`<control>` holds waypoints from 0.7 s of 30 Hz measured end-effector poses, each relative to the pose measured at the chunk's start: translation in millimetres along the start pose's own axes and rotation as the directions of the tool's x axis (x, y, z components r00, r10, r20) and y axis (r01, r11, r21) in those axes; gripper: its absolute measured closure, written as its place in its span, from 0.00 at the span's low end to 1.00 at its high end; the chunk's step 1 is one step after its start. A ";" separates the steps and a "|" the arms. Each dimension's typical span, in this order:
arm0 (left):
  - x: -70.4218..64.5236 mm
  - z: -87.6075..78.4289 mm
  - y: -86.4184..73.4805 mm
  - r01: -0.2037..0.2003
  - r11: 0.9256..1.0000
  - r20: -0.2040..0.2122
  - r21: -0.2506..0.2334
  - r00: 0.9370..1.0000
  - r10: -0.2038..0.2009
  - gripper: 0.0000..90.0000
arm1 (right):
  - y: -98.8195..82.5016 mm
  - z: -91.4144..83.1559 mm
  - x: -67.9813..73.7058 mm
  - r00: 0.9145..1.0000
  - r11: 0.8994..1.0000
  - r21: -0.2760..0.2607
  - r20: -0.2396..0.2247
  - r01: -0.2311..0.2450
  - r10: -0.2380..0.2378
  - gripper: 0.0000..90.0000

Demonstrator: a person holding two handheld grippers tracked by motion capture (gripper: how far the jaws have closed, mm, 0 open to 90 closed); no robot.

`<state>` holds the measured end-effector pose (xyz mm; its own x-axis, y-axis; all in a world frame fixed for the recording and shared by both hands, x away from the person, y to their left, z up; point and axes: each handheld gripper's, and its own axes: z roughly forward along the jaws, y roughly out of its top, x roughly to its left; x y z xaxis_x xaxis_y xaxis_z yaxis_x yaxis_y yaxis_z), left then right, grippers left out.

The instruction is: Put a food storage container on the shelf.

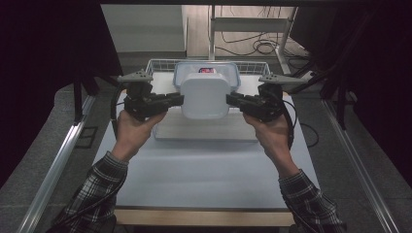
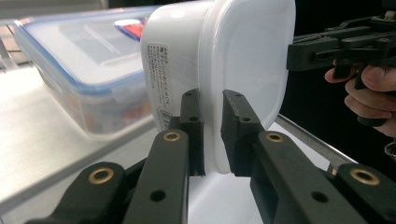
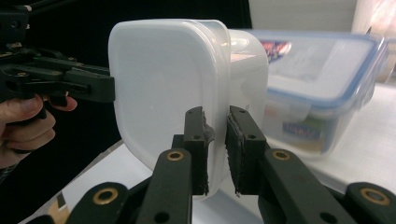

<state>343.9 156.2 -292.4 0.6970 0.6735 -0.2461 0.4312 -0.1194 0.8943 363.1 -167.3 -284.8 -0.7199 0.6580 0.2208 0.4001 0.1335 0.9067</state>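
While both claws pinch it by the rim, the white container (image 1: 204, 96) hangs above the table (image 1: 204, 170), clear of the surface, in front of the blue-rimmed clear box (image 1: 235, 73).

Left gripper (image 1: 179, 99): nearly closed, pads clamped on the protruding lid edge at the container's left side; in the left gripper view the lip sits between the two black jaws.

White container: matte, translucent plastic, squarish with rounded corners, lid fitted, label on one wall (image 2: 161, 79). Contents cannot be made out.

Weight: probably light, judging by how two narrow rim grips carry it level.

Stiffness: the walls look semi-rigid; the thin lid lip could flex or peel off under load.

Slipperiness: the smooth plastic may slide on the pads if tilted.

Best hold: opposite rim edges, both sides together, kept level.

Right gripper (image 1: 231, 100): likewise nearly closed, biting the lid lip on the container's right side, as the right gripper view shows.

Blue-rimmed clear box: rests just behind, near the wire basket (image 1: 158, 65).
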 end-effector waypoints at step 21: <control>25.0 9.8 53.4 0.037 0.999 -0.004 -0.031 0.999 -0.038 0.89 | 57.2 14.8 -15.8 0.999 0.999 -0.043 0.040 -0.012 0.014 0.86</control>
<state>389.9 159.5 -254.4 0.6780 0.6804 -0.2781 0.4389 -0.0713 0.8957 405.7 -159.1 -241.7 -0.6910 0.6890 0.2184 0.3840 0.0939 0.9186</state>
